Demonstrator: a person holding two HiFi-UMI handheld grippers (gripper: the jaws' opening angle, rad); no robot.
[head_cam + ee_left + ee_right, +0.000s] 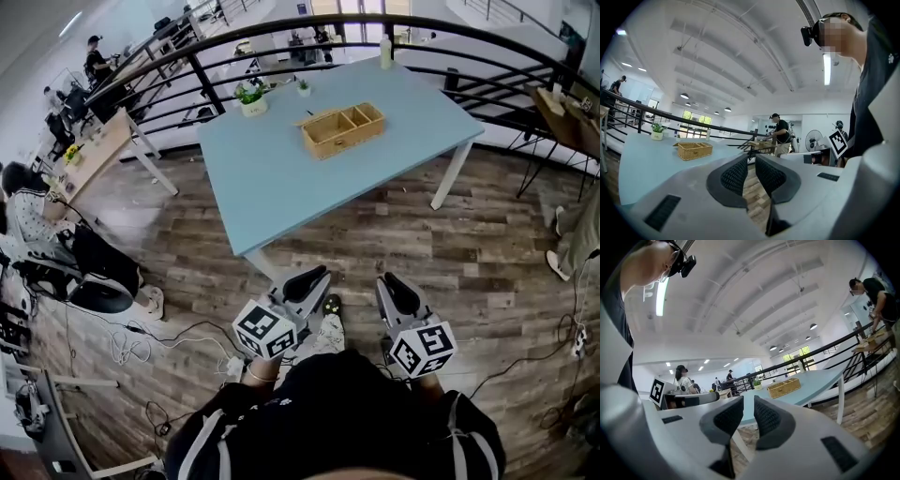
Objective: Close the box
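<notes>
Far across the table [272, 187], the box [343, 128] is sitting open, well apart from the left gripper [307, 279] and right gripper [397, 287], both hovering clenched on nothing over the floor [375, 234].

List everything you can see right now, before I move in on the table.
table: one, light blue, on the wood floor ahead
wicker box: one, tan, open, on the table's far half
potted plants: two, green, at the table's far left
bottle: one, pale, at the table's far edge
railing: one, black, behind the table
cables: several, white and black, on the floor at left
left gripper: one, grey, jaws together, empty
right gripper: one, grey, jaws together, empty
</notes>
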